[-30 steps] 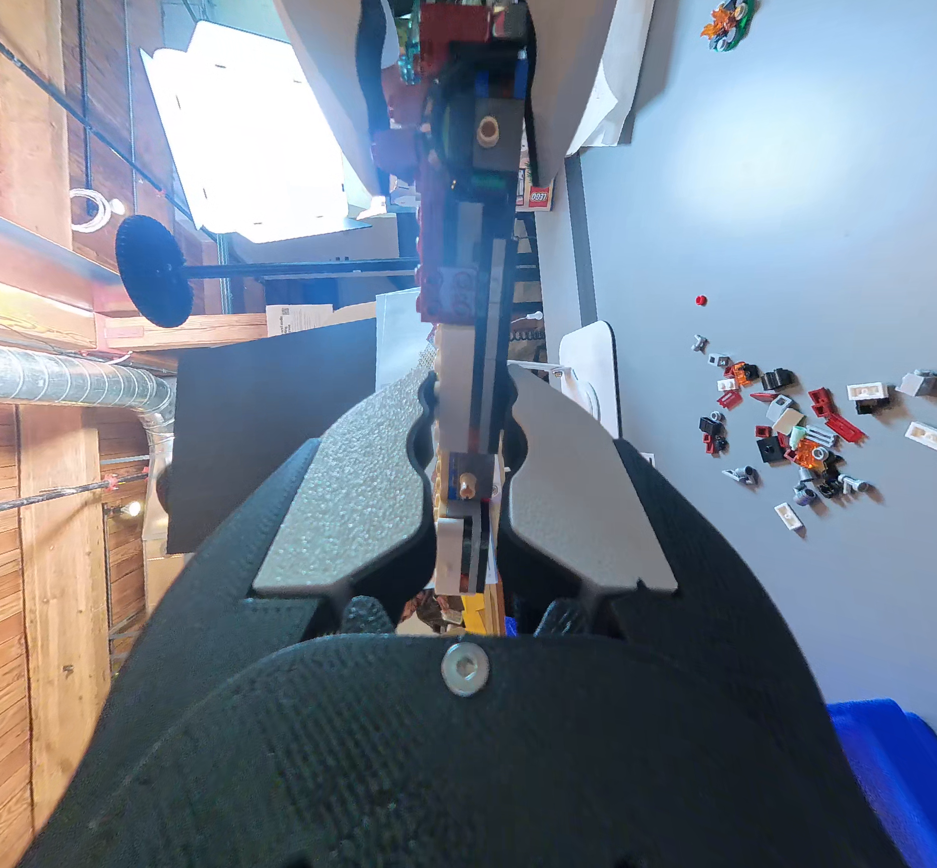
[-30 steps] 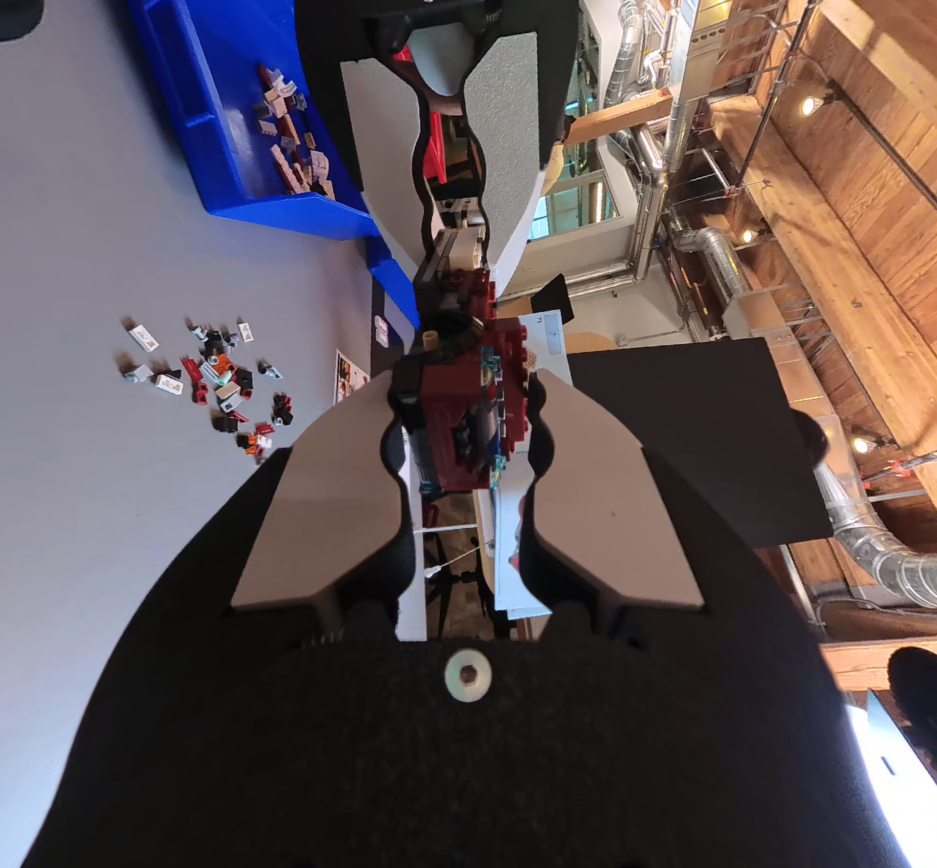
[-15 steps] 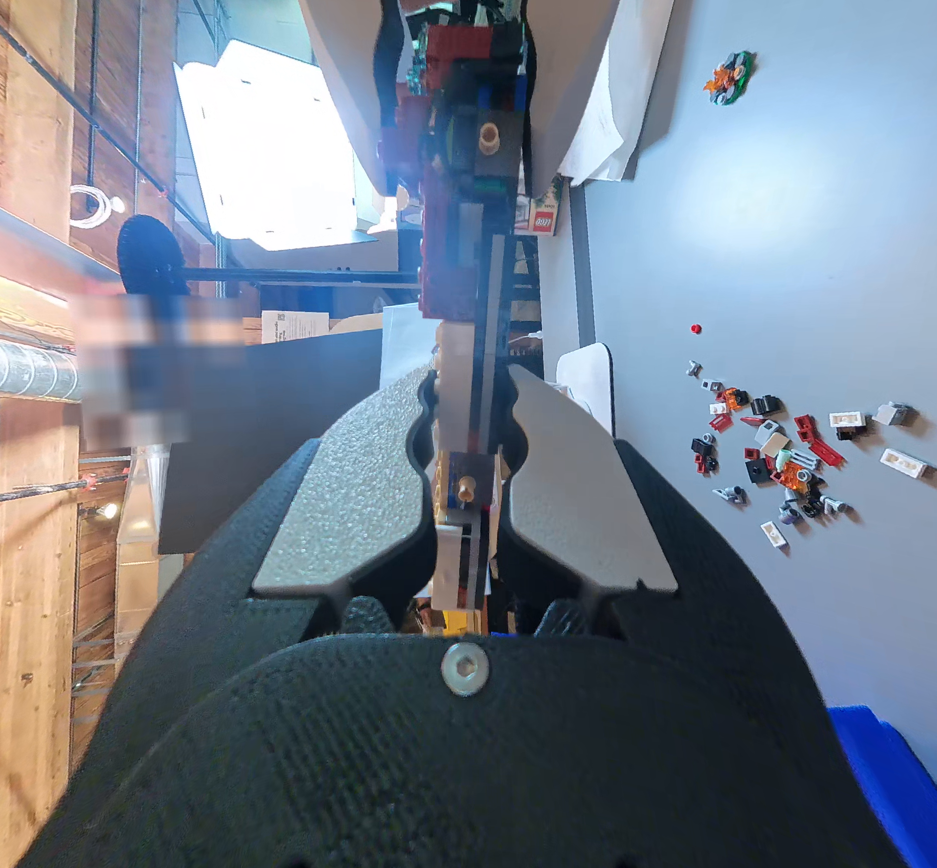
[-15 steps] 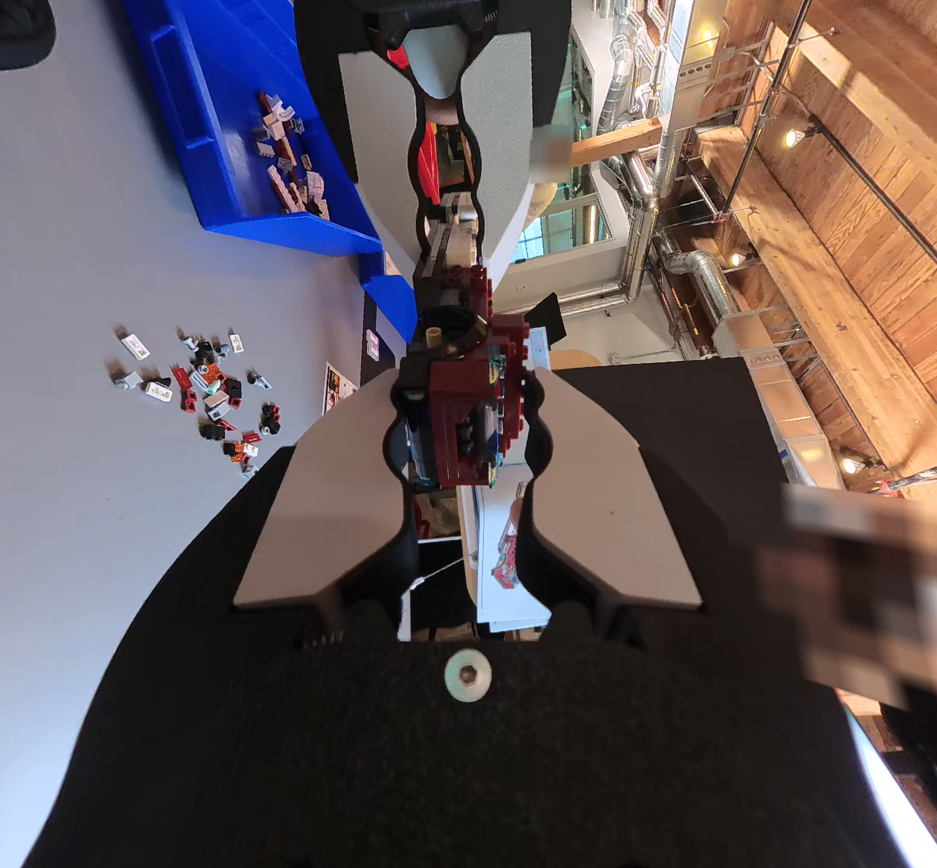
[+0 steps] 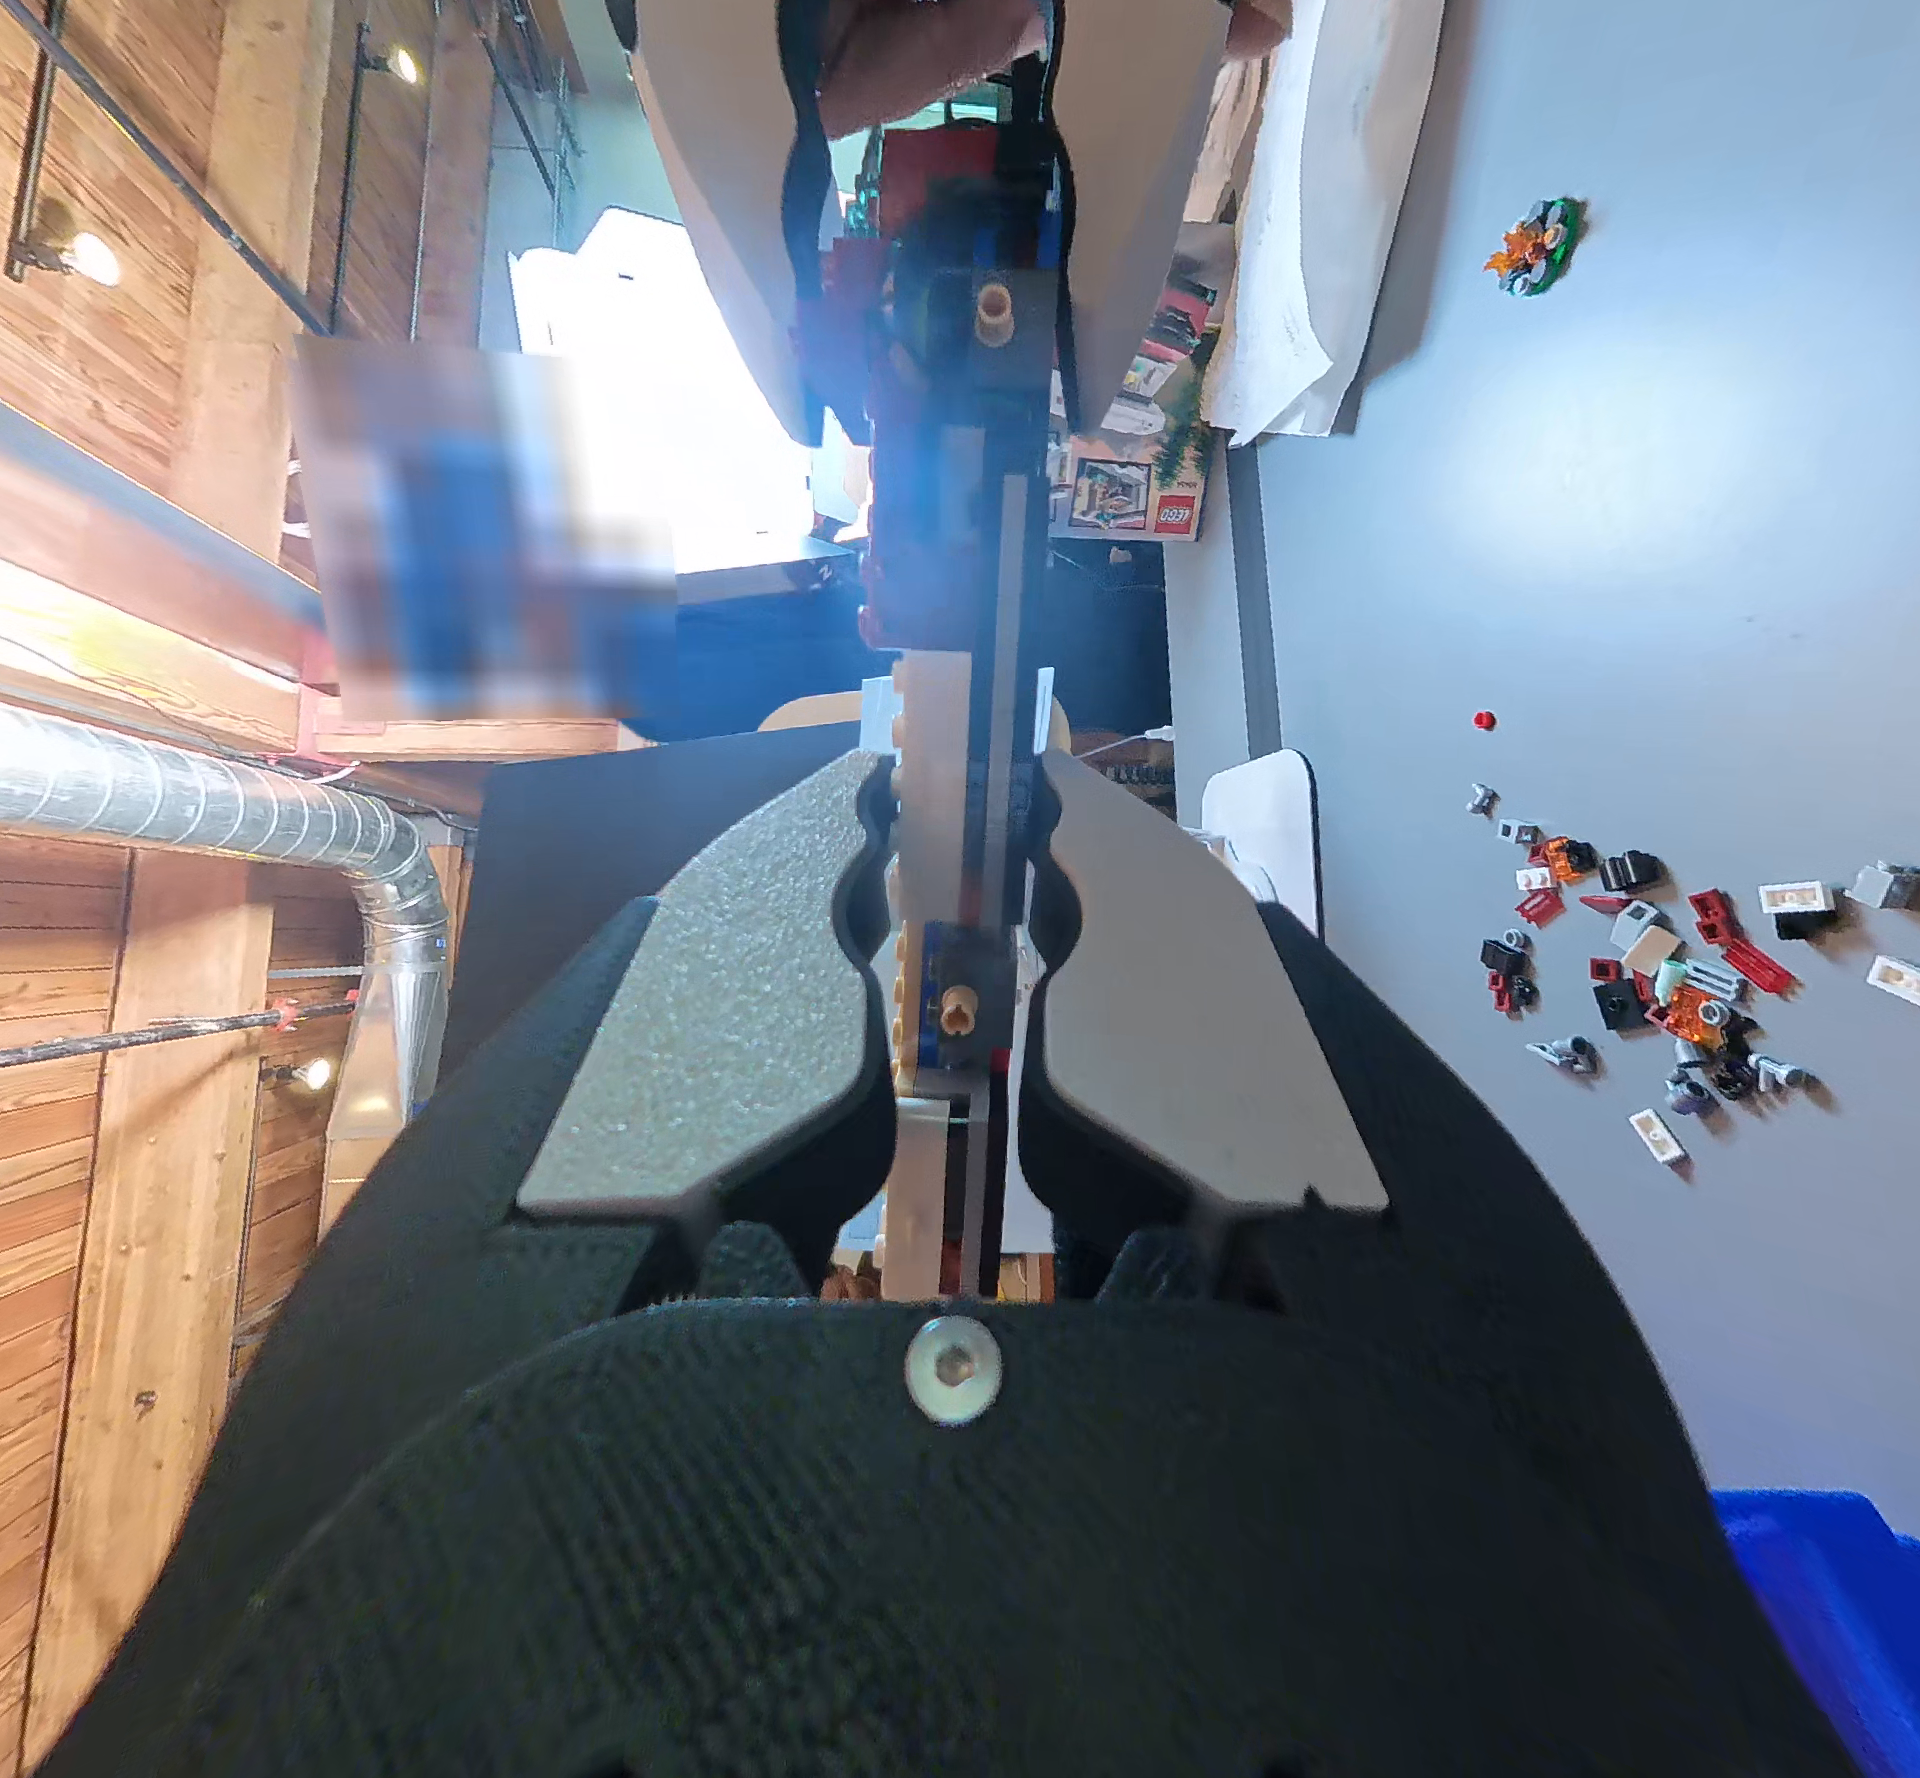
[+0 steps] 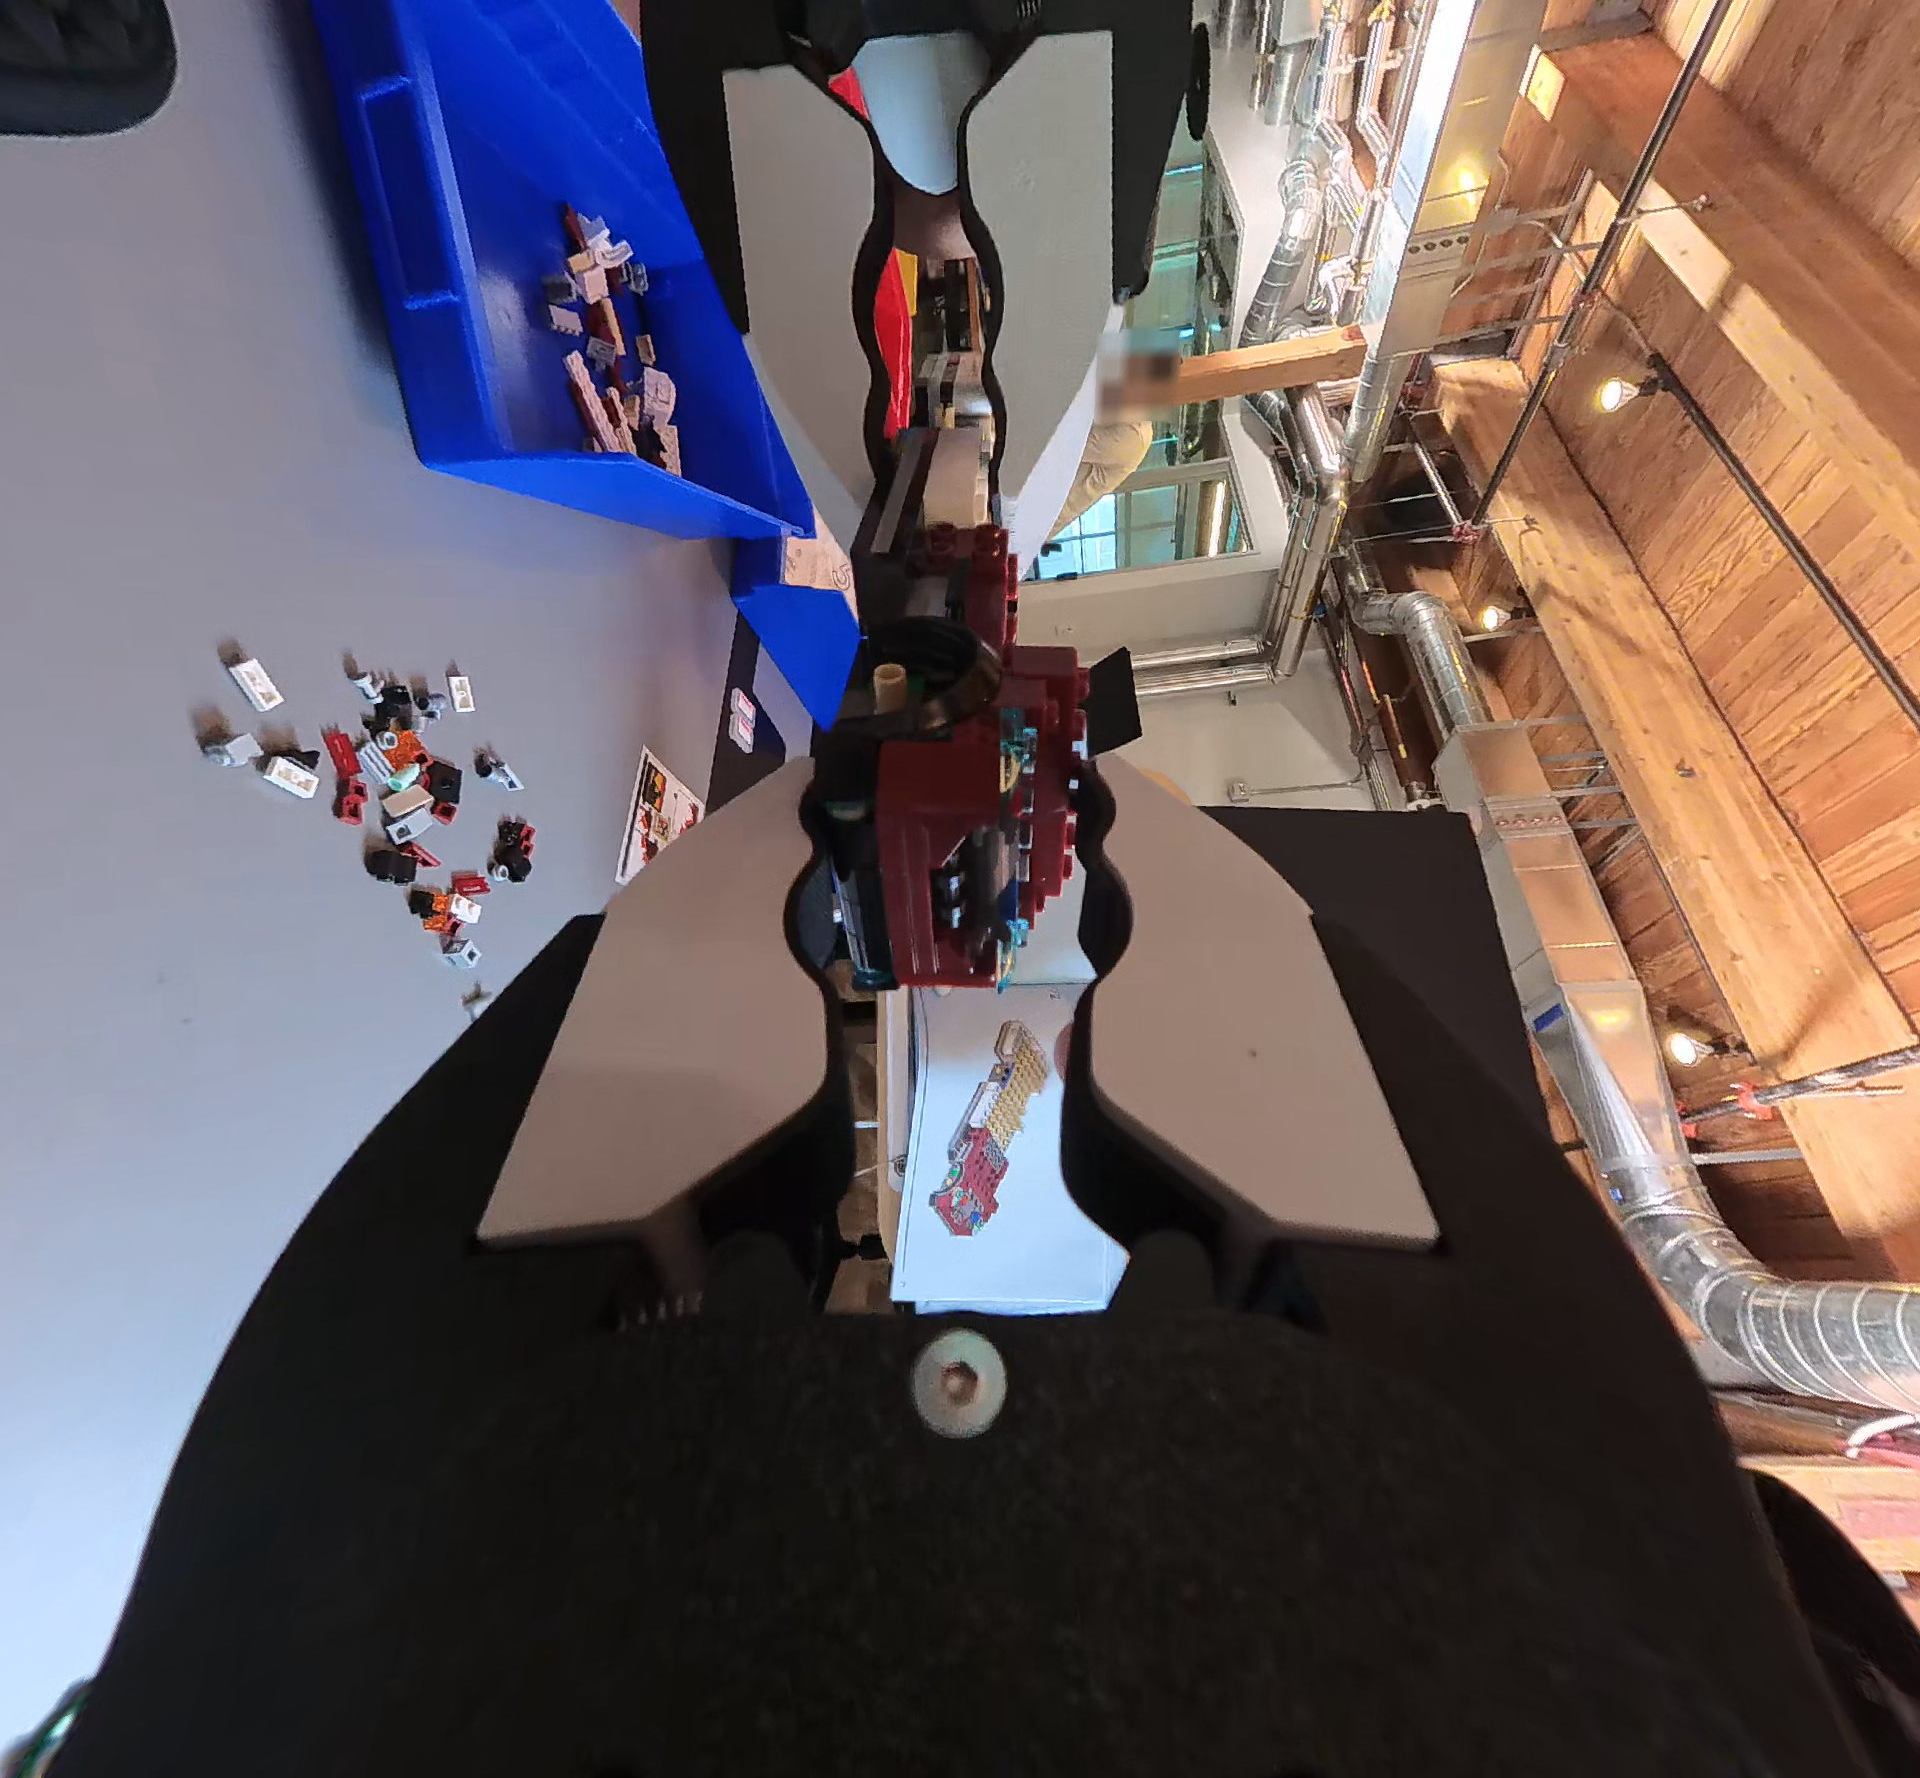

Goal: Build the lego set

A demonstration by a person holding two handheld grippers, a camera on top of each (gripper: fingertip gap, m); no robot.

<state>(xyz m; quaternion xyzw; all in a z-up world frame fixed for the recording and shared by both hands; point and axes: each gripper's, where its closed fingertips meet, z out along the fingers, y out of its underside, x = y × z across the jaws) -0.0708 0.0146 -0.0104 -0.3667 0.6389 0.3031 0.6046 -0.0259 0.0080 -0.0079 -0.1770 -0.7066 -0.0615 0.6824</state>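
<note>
From my left wrist view, my left tool [image 5: 961, 798] clamps the tan-and-grey end of a long brick model [image 5: 951, 585], held above the grey surface [image 5: 1621, 523] with loose bricks [image 5: 1662, 959] scattered on it.

From my right wrist view, my right tool [image 6: 951, 793] grips the model's dark red end, a blue bin [image 6: 499, 201] on the surface beyond.

1. Wood-plank walls [image 6: 1714, 585] and timber beams, warm tone.
2. Silver ribbed ducts [image 5: 208, 809] run along the wood.
3. Small spot lamps [image 6: 1609, 394] lit on the planks.
4. Bright window [image 6: 1164, 523] far back.
5. Grey counter [image 5: 1662, 533], matte.
</note>
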